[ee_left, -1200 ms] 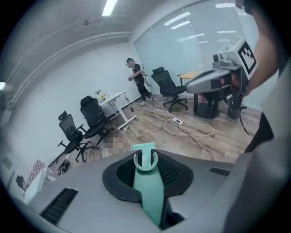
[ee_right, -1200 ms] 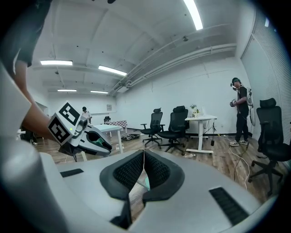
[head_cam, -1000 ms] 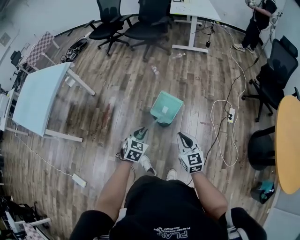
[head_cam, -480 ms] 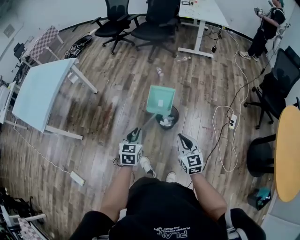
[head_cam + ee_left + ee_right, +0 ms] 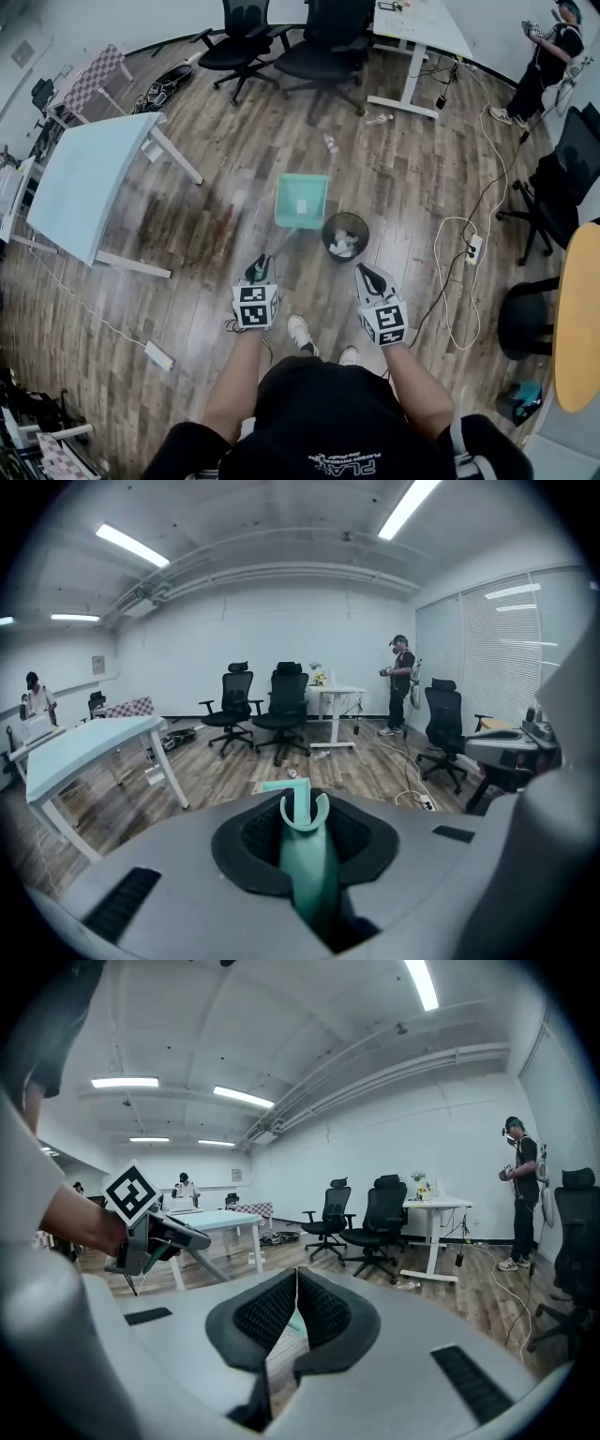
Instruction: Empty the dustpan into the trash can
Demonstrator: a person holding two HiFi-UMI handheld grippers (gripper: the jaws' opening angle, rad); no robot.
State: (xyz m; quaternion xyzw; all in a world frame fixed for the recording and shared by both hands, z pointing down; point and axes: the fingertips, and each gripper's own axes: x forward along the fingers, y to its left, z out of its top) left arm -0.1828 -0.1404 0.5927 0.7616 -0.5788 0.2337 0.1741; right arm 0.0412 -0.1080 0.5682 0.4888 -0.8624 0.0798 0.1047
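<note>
Pale-blue table point(image 5: 89, 187) stands at the far left of your head view, on the plank floor point(image 5: 187, 309). Next to the right comes your left gripper point(image 5: 262, 270), reaching forward from your forearm. In the left gripper view its jaws are clenched on the teal handle of the dustpan point(image 5: 307, 855), which runs straight out between the black pads. From above, the handle slants up and to the right to the dustpan's square tray point(image 5: 302, 200), which you hold off the floor with its open face turned up toward you and a small pale scrap inside. The tray sits just to the left of the trash can point(image 5: 346, 234) and a little beyond it, its near right corner close to the can's rim but not over the opening. The trash can is round and black, upright on the floor, with crumpled white paper inside. Farther right is your right gripper point(image 5: 367, 275), apart from both dustpan and can. In the right gripper view its jaws point(image 5: 295, 1312) are pressed together with nothing between them, and the left gripper point(image 5: 141, 1232) shows at that view's left edge. Right of that, a white cable point(image 5: 450, 281) loops across the floor beside a power strip. A round wooden table point(image 5: 577, 309) edges the frame, and a person point(image 5: 546, 56) stands in the far right corner.
</note>
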